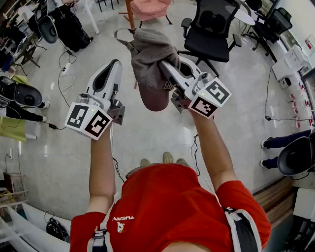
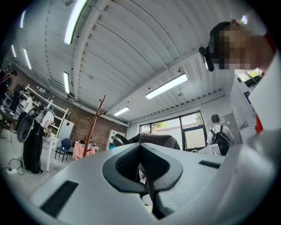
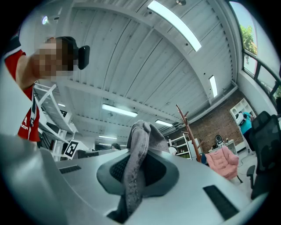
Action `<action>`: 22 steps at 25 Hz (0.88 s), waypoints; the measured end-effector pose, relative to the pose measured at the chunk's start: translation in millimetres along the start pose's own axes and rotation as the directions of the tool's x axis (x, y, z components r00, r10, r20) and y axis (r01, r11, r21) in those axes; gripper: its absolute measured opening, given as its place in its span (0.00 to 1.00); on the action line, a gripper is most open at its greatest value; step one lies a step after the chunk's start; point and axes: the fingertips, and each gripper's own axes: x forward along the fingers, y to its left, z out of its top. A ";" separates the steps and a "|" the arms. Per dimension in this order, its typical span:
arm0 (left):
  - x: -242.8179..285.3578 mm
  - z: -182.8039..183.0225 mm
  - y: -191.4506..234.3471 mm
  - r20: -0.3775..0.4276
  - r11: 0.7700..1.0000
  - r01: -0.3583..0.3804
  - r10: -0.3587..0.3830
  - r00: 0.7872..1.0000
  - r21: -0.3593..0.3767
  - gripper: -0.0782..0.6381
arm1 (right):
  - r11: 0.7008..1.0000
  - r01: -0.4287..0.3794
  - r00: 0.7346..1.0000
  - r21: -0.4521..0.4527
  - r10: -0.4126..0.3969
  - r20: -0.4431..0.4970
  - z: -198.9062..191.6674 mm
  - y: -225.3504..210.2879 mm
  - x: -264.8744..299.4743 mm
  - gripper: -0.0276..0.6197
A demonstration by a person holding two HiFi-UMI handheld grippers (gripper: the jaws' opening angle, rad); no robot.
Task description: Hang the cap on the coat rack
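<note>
I hold both grippers up over the floor. A grey cap (image 1: pixel 150 54) with a maroon brim hangs from my right gripper (image 1: pixel 166 69), whose jaws are shut on a fold of its fabric. In the right gripper view the cap (image 3: pixel 139 149) stands bunched up out of the right gripper (image 3: pixel 137 173). My left gripper (image 1: pixel 114 64) is beside the cap, to its left and apart from it, shut with nothing in it. The left gripper (image 2: pixel 142 169) sees the cap (image 2: pixel 158 139) just beyond its tips. The brown wooden coat rack (image 2: pixel 94 127) stands ahead, also in the right gripper view (image 3: pixel 189 132).
The coat rack's foot (image 1: pixel 129 12) is at the top of the head view, next to a pink chair (image 1: pixel 150 7). A black office chair (image 1: pixel 211 34) stands right of it. Cables (image 1: pixel 64 74) trail over the floor at left. Desks and people line the room's edges.
</note>
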 end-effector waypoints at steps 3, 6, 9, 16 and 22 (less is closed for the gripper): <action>5.2 -1.1 1.5 0.004 1.000 -0.002 0.002 1.000 0.004 0.12 | 1.000 -0.002 1.000 -0.002 0.002 0.002 0.5 -5.2 -0.7 0.09; 4.5 -7.2 -1.7 -0.004 1.000 -0.008 0.008 1.000 -0.007 0.12 | 1.000 -0.003 1.000 0.018 0.003 0.004 -0.6 -4.7 -8.7 0.09; 4.8 -12.6 -3.8 -0.012 1.000 -0.011 0.011 1.000 -0.011 0.12 | 1.000 -0.001 1.000 0.026 0.001 0.008 -1.6 -5.7 -16.7 0.09; 40.3 -7.5 -13.6 -0.003 0.999 -0.017 0.017 1.000 0.029 0.12 | 0.999 -0.010 0.998 0.042 0.007 0.055 18.2 -43.0 -33.9 0.09; 64.6 -6.6 -9.7 0.001 0.998 -0.035 0.035 0.999 0.052 0.12 | 0.998 -0.027 0.997 0.049 0.023 0.075 24.9 -76.1 -37.9 0.09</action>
